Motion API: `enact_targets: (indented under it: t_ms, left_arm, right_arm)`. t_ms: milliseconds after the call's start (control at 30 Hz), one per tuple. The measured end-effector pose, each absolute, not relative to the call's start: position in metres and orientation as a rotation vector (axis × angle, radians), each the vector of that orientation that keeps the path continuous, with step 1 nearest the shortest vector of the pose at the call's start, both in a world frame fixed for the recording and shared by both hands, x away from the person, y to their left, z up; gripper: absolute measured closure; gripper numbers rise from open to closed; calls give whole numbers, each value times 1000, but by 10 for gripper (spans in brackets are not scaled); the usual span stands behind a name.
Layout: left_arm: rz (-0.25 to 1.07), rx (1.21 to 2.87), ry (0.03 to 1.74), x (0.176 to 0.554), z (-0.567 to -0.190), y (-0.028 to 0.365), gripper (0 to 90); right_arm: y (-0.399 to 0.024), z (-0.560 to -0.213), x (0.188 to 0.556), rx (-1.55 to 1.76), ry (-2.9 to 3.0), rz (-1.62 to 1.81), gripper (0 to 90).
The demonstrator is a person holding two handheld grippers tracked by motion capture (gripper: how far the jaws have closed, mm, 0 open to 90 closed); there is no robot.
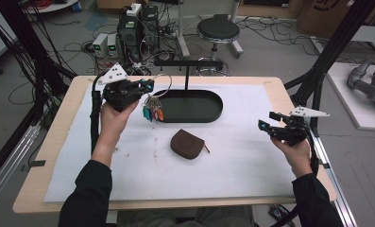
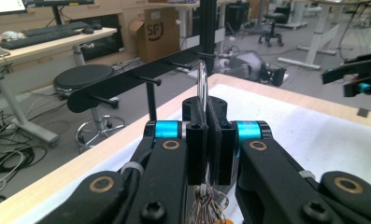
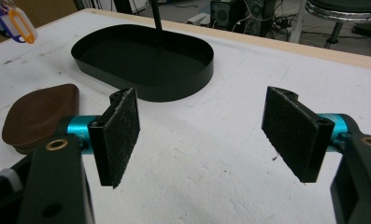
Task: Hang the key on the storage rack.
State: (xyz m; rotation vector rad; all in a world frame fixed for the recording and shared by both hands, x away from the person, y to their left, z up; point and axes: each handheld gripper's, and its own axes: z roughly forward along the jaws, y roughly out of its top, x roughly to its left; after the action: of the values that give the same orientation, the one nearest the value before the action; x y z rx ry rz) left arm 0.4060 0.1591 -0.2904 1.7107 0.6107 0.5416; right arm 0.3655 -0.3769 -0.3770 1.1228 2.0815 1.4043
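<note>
My left gripper (image 1: pixel 149 86) hovers over the table's back left, shut on a large metal key ring (image 2: pixel 202 79). A bunch of keys with blue, green and orange tags (image 1: pixel 152 112) hangs under its jaws. Just beyond it stands a black rack bar with pegs (image 2: pixel 127 83) on a post that rises from a black oval tray (image 1: pixel 208 115). A brown zip pouch (image 1: pixel 187 144) lies on the white mat in front of the tray. At the right, my right gripper (image 3: pixel 206 135) is held open above the mat, its pads (image 3: pixel 120 135) wide apart with nothing between them.
The white mat (image 1: pixel 232 161) covers most of the wooden table. The rack's post (image 1: pixel 186 78) stands at the tray's back edge. A round stool (image 1: pixel 217 29), computer boxes and many cables are on the floor beyond the table. Black frame poles flank both sides.
</note>
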Motion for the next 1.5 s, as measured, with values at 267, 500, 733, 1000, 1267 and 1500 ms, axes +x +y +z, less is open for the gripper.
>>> enact_targets:
  t_ms: [267,500,733,1000,1267,1500]
  left_arm:
    - [552,1727,649,426,-288,155,865]
    - [570,1724,684,440,-291,152,865]
    - [567,1726,717,453,-297,149,865]
    - [562,1724,746,468,-299,146,865]
    - [551,1721,782,479,-306,149,865]
    - [533,1710,804,485,-312,149,866]
  right_arm:
    - [-378,-377,366,1130,2077,1410,282]
    - [-378,-377,366,1130,2077,1412,282]
    - [-378,-377,366,1127,2081,1411,282]
    - [-378,-378,367,1128,2083,1411,282]
    - [-378,-377,367,1126,2082,1411,282]
    - [-378,-378,368,1130,2085,1411,282]
